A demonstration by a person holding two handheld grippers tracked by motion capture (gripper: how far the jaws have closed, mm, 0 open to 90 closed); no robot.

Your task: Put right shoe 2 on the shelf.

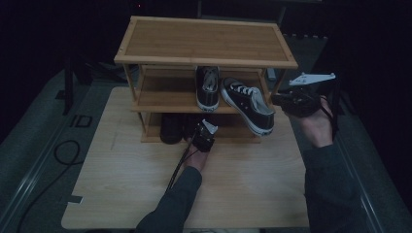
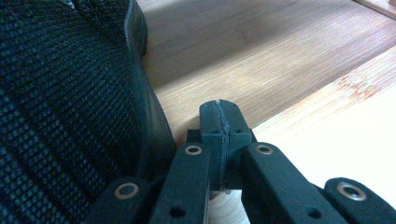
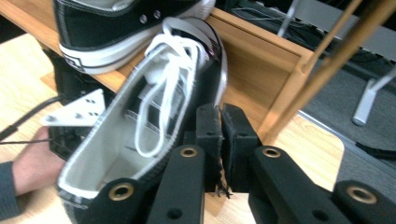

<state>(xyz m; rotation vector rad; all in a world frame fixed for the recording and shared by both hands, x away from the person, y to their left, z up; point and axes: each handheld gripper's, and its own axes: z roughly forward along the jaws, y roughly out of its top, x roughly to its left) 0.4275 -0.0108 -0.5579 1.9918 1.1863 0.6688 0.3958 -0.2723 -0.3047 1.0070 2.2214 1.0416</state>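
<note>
The black canvas sneaker with white laces [image 1: 248, 105] lies slanted on the middle shelf of the bamboo shoe rack [image 1: 204, 42], heel overhanging the shelf's front edge toward the desk's right side. The right gripper [image 1: 286, 99], jaws pressed together and empty, hovers just beside that heel, nearer than the left gripper [image 1: 204, 132], whose jaws are also closed, low beside a black mesh shoe [image 2: 70, 107] on the bottom shelf.

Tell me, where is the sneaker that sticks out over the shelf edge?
In the high view the tilted sneaker lies on the shoe rack's middle shelf, right of its upright twin, heel hanging over the front edge near the right tongs.
</note>
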